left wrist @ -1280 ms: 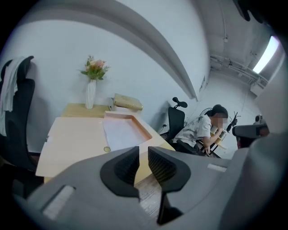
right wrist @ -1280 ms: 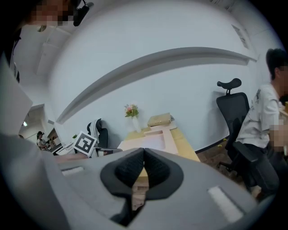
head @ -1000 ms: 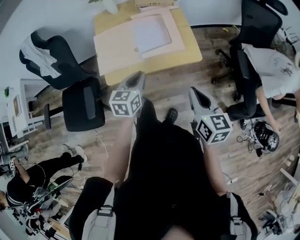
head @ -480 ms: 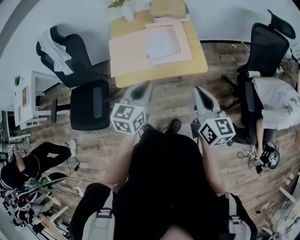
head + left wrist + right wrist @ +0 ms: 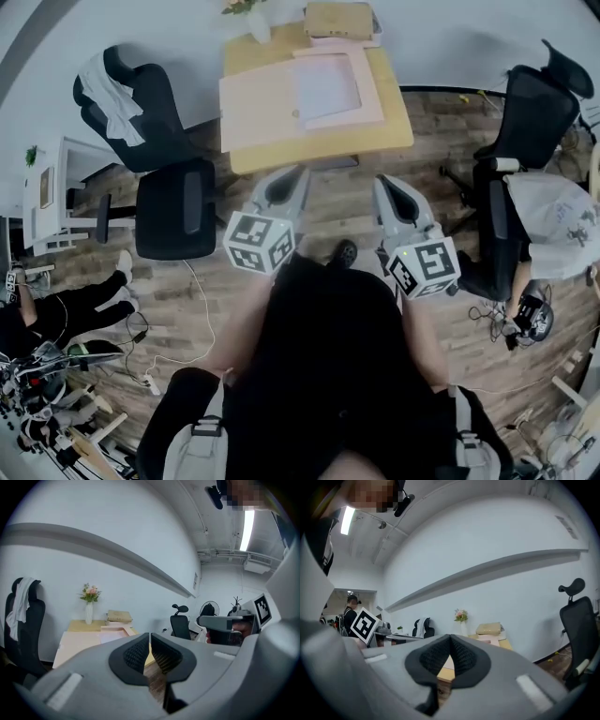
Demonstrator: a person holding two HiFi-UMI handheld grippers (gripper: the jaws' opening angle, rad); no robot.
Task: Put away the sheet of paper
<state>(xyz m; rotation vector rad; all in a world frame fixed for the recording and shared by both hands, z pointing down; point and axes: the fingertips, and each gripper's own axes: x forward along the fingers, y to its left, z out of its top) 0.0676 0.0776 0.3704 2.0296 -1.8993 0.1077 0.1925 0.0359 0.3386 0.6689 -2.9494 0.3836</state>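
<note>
A white sheet of paper [image 5: 326,86] lies inside an open pink folder [image 5: 262,108] on the yellow table [image 5: 319,150] ahead of me. The folder [image 5: 77,645] also shows low in the left gripper view. My left gripper [image 5: 292,173] is held in the air short of the table's near edge; its jaws [image 5: 150,633] are closing to a thin slit with nothing between them. Beside it my right gripper [image 5: 384,181] points at the table as well, its tips [image 5: 450,636] touching and empty. Both grippers are well apart from the paper.
A black chair [image 5: 173,206] stands left of the table and another with white cloth [image 5: 117,94] behind it. On the right are a black chair [image 5: 530,103] and a seated person [image 5: 553,225]. A flower vase [image 5: 258,23] and a tan stack [image 5: 339,19] sit at the table's back. Cables lie on the floor.
The view has swung so the table now lies straight ahead and a little nearer. Both grippers have stayed side by side in front of me, pointing at it.
</note>
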